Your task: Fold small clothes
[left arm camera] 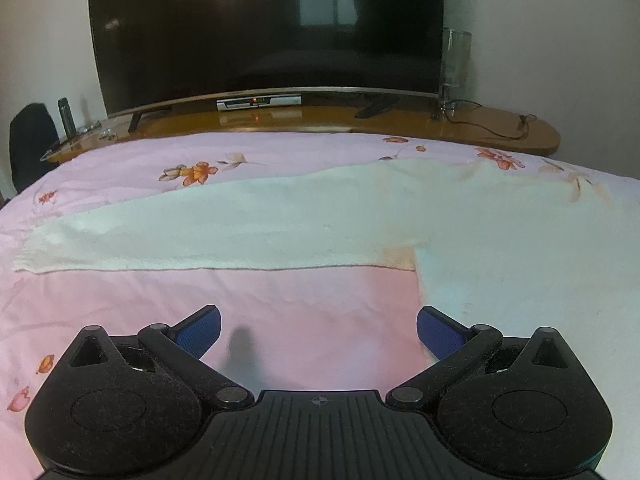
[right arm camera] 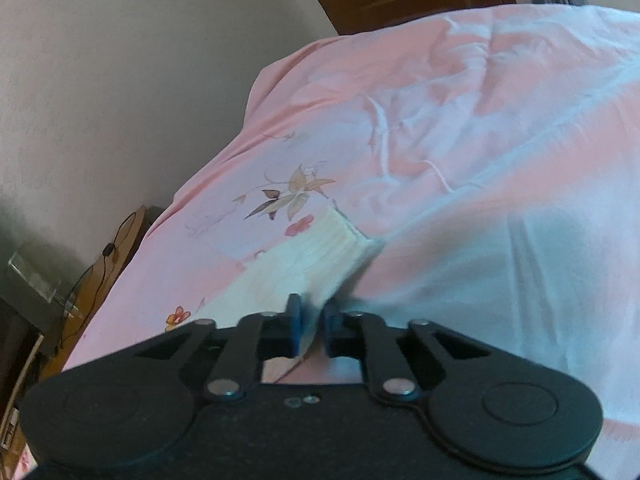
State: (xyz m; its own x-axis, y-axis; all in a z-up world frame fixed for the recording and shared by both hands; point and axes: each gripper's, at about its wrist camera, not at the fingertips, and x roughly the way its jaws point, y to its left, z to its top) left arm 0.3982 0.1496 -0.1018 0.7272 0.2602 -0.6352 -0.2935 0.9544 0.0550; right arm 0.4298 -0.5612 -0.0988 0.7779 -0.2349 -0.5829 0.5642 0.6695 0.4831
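On the bed (left arm camera: 120, 312), a cream sweater (left arm camera: 280, 220) lay spread flat over the pink floral sheet, one sleeve stretched out long toward the TV (left arm camera: 264, 28) side. The left tongs (left arm camera: 319, 332) were spread wide and empty, hovering over bare sheet just beside the sweater's body edge. The right tongs (right arm camera: 312, 330) were pressed together on the other sleeve's edge, with the ribbed cuff (right arm camera: 340, 236) hanging out past the tips.

My guess is the step was folding that sleeve in across the body. To do it clean, I'd carry it low and flat so it doesn't twist, and lay it square to the side seam. The left one could pin the body near the armpit so nothing drags.

Room looked fine: plenty of open sheet around the sweater, and the wooden bench (left arm camera: 520, 136) with the TV sat well past the far sleeve. The bed edge on the cuff side is the thing to watch.
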